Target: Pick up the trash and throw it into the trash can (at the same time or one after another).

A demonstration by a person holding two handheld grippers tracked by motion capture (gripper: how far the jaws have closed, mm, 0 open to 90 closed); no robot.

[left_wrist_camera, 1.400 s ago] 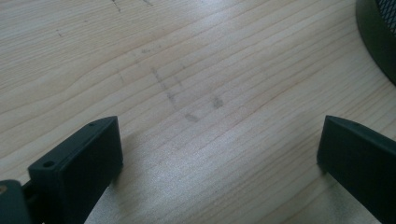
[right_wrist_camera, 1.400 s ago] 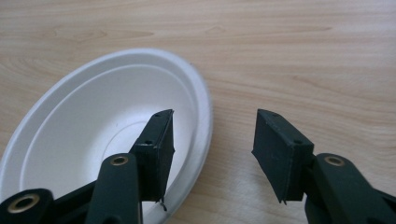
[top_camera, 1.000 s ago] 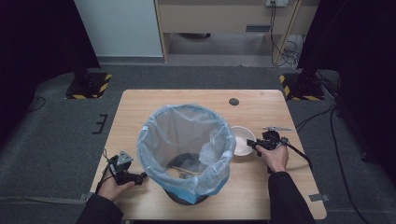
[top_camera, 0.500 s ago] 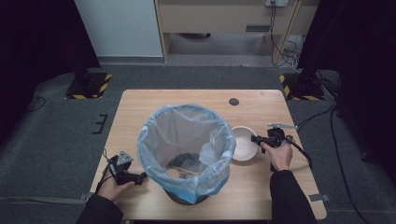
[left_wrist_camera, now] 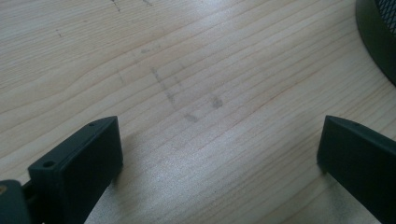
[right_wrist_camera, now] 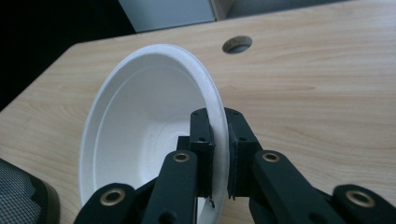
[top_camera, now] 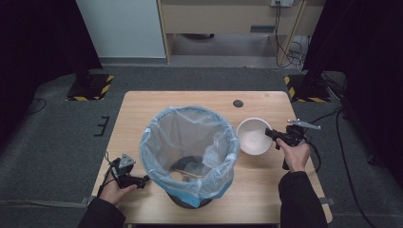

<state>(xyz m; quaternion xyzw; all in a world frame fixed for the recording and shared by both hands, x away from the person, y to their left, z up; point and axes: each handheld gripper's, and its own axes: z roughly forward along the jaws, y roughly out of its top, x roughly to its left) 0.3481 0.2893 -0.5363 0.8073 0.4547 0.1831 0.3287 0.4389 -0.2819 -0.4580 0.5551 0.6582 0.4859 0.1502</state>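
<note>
A white paper bowl (top_camera: 253, 136) hangs just right of the bin, tilted on its side above the table. My right gripper (top_camera: 271, 134) is shut on the bowl's right rim. In the right gripper view the jaws (right_wrist_camera: 219, 140) pinch the thin rim, and the bowl's empty inside (right_wrist_camera: 140, 126) faces left. My left gripper (top_camera: 142, 179) rests on the table at the bin's left front. Its jaws (left_wrist_camera: 219, 140) stand wide open over bare wood with nothing between them.
A black mesh bin (top_camera: 190, 152) lined with a pale blue bag stands mid-table, with some scraps at its bottom. The wooden table (top_camera: 199, 99) has a round cable hole (top_camera: 238, 103) at the back right. Dark floor surrounds the table.
My right gripper has closed on the bowl's rim and lifted it, tipping the bowl up off the table. The left hand has stayed where it was.
</note>
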